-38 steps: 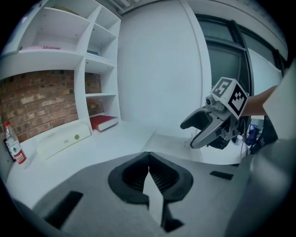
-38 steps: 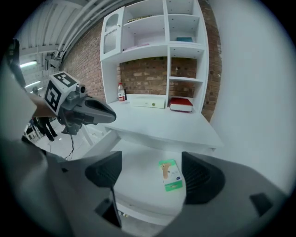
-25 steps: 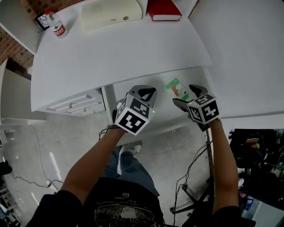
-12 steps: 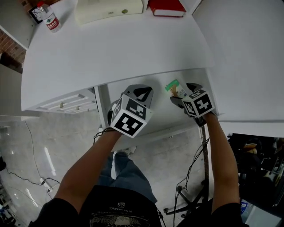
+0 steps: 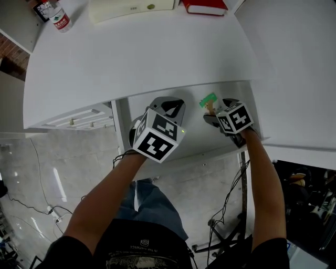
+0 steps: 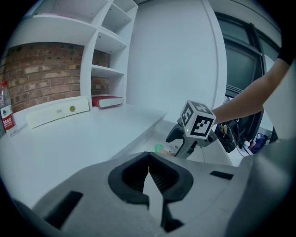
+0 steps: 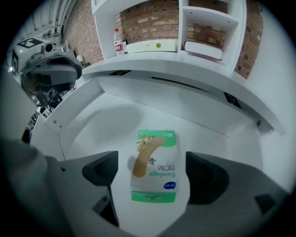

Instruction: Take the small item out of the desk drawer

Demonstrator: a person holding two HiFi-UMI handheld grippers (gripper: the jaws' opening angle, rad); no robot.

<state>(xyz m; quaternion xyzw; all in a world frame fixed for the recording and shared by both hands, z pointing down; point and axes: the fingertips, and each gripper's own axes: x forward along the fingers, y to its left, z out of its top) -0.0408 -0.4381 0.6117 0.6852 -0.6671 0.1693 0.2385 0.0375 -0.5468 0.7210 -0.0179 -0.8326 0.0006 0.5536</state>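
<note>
Left tool [image 5: 169, 106] [image 6: 149, 172] with jaws pressed together on nothing, poised over the left part of the open drawer [image 5: 194, 137] [image 7: 101, 115], just below the table's [image 5: 142, 58] near edge. Further right, flat on the drawer floor toward its right side, small green-and-white bandage box [image 5: 208, 100] [image 7: 155, 166]. Right tool [image 5: 218, 112] [image 7: 155, 178] pointed steeply down over that box, jaws just opened wide, one pad on each side of the box, neither pressing on it. Along the table's far edge, from left to right: water bottle [image 5: 56, 17] at the left corner, long cream box [image 5: 131, 7], red book [image 5: 207, 6] toward the right corner.
</note>
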